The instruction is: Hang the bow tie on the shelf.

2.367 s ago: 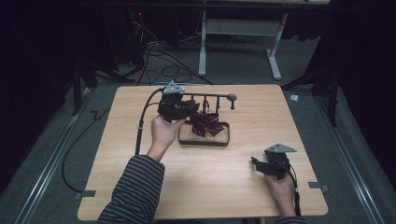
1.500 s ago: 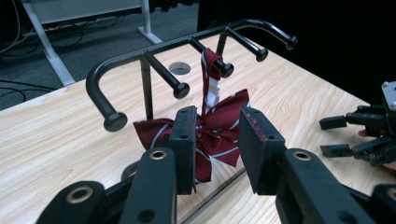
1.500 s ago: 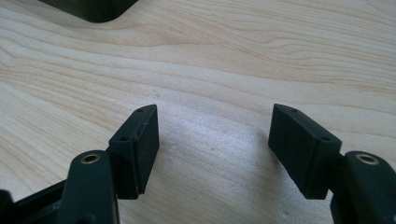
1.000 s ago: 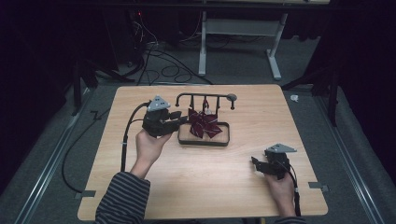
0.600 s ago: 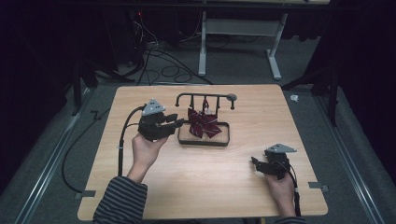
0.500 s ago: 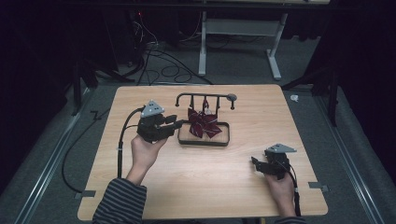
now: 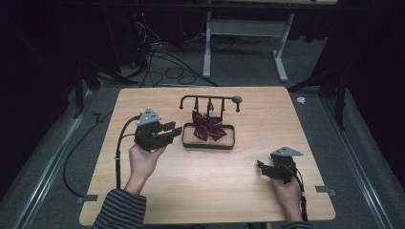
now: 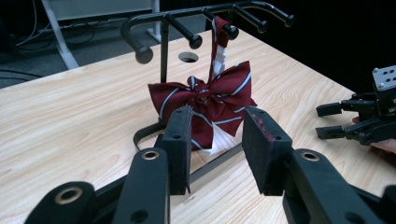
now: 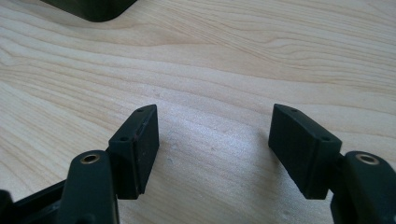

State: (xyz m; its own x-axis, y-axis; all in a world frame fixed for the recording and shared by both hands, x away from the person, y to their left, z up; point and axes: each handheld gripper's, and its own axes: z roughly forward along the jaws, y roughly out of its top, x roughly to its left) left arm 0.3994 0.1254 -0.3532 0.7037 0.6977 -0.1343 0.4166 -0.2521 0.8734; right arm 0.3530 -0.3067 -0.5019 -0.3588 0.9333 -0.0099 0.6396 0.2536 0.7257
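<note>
A dark red striped bow tie (image 7: 208, 127) (image 8: 205, 100) hangs by its strap from a black peg rack (image 7: 208, 98) (image 8: 164, 28) that rises from a black tray base (image 7: 208, 143). My left gripper (image 7: 171, 131) (image 8: 215, 149) is open and empty, held just left of the tray, its jaws pointing at the bow tie. My right gripper (image 7: 261, 168) (image 9: 212, 149) rests low at the table's right front, open wide over bare wood with nothing between its pads; it also shows at the right of the left gripper view, right gripper (image 8: 329, 122).
The wooden table (image 7: 239, 191) has bare room in front and at both sides of the tray. A round hole (image 8: 188, 57) sits in the tabletop behind the rack. Cables (image 7: 117, 157) trail from my left gripper off the table's left edge. A desk frame (image 7: 243, 33) stands beyond.
My left gripper has drawn back to the left, away from the rack and off the bow tie, which stays hanging. The right gripper has not moved.
</note>
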